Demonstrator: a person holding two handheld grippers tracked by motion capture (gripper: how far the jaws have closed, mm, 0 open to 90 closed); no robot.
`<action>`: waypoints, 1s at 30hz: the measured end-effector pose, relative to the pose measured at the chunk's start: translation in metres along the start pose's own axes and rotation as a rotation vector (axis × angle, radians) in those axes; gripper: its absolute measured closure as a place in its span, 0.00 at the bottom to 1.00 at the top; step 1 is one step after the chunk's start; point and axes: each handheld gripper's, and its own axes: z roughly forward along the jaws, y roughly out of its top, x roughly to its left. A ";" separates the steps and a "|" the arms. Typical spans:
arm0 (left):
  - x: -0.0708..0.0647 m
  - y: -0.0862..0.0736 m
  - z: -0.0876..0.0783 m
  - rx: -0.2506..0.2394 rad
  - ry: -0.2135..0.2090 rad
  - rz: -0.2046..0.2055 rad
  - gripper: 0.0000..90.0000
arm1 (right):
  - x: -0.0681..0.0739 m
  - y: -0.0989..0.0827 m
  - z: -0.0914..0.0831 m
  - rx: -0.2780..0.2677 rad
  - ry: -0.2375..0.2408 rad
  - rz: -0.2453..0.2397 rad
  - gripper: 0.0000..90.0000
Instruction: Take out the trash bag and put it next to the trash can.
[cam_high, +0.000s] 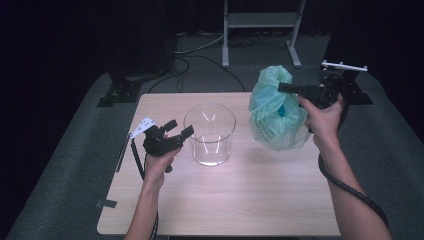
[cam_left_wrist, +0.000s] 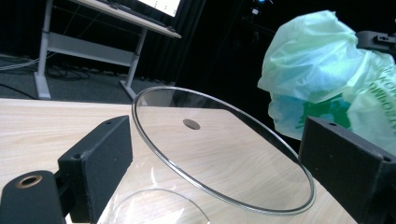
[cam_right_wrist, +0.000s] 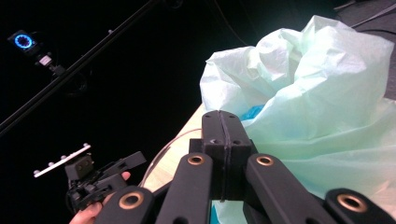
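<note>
A clear round container (cam_high: 210, 132) stands upright in the middle of the wooden table (cam_high: 225, 200). My left gripper (cam_high: 181, 127) is open just left of it, and in the left gripper view the container's rim (cam_left_wrist: 219, 154) lies between the two spread jaws of the left gripper (cam_left_wrist: 215, 149). A pale green plastic bag (cam_high: 277, 112) with something blue inside hangs above the table's right half. My right gripper (cam_high: 283, 88) is shut on the bag's upper edge. In the right gripper view the bag (cam_right_wrist: 317, 107) bulges behind the pressed-together jaws of my right gripper (cam_right_wrist: 224, 126).
A metal desk frame (cam_high: 260, 20) and cables stand on the floor beyond the table. A black stand base (cam_high: 132, 80) sits at the far left corner. A strip of dark tape (cam_high: 106, 203) is on the table's near left edge.
</note>
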 end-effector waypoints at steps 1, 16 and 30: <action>0.000 0.000 0.000 0.002 0.001 0.002 0.10 | -0.002 -0.001 -0.001 -0.002 -0.004 0.002 1.00; 0.000 -0.001 0.000 0.009 0.003 -0.001 0.10 | -0.033 -0.022 0.012 0.021 -0.013 0.065 1.00; 0.003 -0.001 -0.001 0.004 0.023 -0.007 0.10 | -0.052 -0.044 0.036 0.079 -0.040 0.092 1.00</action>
